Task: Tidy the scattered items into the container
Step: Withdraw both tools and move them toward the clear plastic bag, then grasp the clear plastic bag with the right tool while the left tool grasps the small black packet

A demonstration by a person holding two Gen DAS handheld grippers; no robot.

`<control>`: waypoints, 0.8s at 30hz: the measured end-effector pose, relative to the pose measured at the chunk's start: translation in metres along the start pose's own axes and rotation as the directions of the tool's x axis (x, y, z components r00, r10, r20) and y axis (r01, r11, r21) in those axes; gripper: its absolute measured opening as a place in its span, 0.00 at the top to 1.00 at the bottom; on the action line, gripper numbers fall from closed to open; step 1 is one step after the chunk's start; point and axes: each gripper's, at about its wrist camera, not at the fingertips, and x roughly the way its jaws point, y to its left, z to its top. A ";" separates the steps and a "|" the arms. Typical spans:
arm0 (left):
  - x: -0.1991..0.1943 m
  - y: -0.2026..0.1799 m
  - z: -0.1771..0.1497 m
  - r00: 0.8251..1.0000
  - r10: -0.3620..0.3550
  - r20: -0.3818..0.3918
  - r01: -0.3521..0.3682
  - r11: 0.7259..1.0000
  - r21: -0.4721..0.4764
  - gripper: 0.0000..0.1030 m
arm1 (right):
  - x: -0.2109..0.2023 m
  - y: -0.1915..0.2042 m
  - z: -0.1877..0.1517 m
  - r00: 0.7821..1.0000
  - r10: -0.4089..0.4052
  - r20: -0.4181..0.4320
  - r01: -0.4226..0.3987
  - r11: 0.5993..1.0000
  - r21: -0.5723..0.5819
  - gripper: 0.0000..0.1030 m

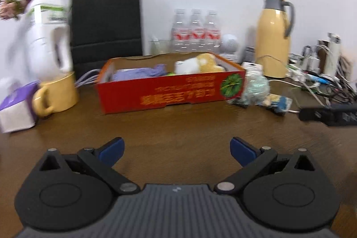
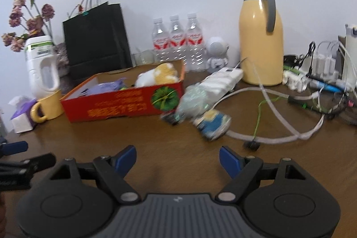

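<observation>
One red box (image 1: 171,90) sits mid-table holding one plush toy (image 1: 200,63) and one purple cloth (image 1: 142,71); two wrapped items (image 2: 204,112) lie just right of it. Three water bottles (image 2: 178,41) stand behind. The left gripper (image 1: 177,148) and right gripper (image 2: 177,156) both hover wide apart, holding nothing.

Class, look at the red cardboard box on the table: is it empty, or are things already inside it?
Not empty. The red cardboard box is open-topped, holding a white-and-yellow plush toy and purple cloth.
</observation>
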 end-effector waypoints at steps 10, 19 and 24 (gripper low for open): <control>0.059 -0.048 0.033 0.997 -0.082 0.001 0.082 0.993 0.084 0.06 | 0.102 -0.026 0.073 1.000 0.028 -0.007 -0.028 0.998 -0.053 0.38; 0.132 -0.081 0.059 0.975 -0.175 -0.133 0.176 0.984 -0.005 0.31 | 0.145 -0.047 0.073 0.995 0.075 -0.072 -0.076 0.997 -0.015 0.77; 0.171 -0.102 0.070 0.962 -0.184 -0.203 0.171 0.982 -0.080 0.44 | 0.109 -0.063 0.081 0.993 0.081 0.087 -0.084 0.996 0.033 0.78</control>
